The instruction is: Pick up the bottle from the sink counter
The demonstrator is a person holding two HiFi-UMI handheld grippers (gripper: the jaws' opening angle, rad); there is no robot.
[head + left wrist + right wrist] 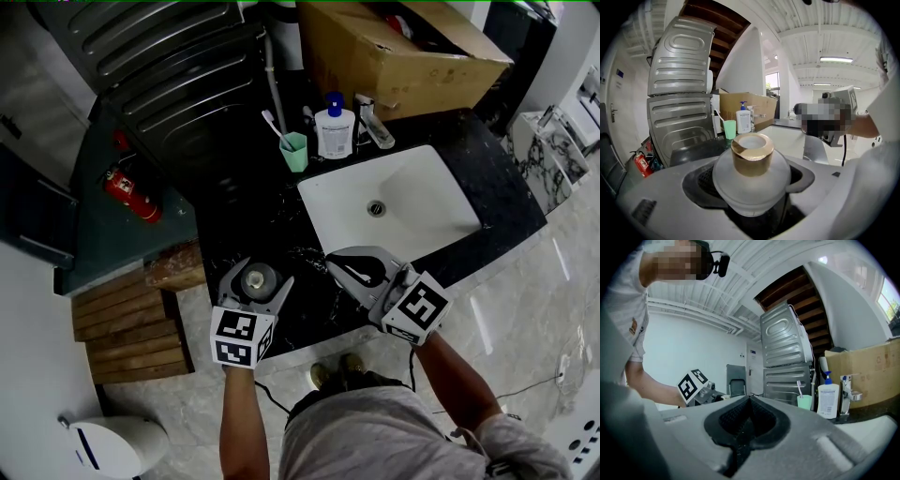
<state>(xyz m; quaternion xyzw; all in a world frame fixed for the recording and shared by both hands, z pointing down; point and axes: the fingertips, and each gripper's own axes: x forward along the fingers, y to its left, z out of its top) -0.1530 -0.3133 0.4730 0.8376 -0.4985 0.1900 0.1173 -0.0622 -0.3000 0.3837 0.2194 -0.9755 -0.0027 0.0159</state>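
Note:
A frosted round bottle (750, 180) with a gold cap (752, 153) sits upright between the jaws of my left gripper (262, 272), near the front edge of the black counter (239, 211). Both jaws hug its body, so the gripper is shut on it. Whether its base still touches the counter is hidden. In the head view the bottle (260, 278) shows from above. My right gripper (330, 264) hovers over the counter's front edge just right of it, by the sink corner. Its jaws meet and hold nothing, as the right gripper (749, 399) view confirms.
A white sink basin (398, 216) fills the counter's right half. At the back stand a green cup with a toothbrush (293, 150), a pump soap bottle (335, 127) and a faucet (375, 127). A cardboard box (394, 47), a washing machine (178, 75) and a fire extinguisher (131, 195) lie beyond.

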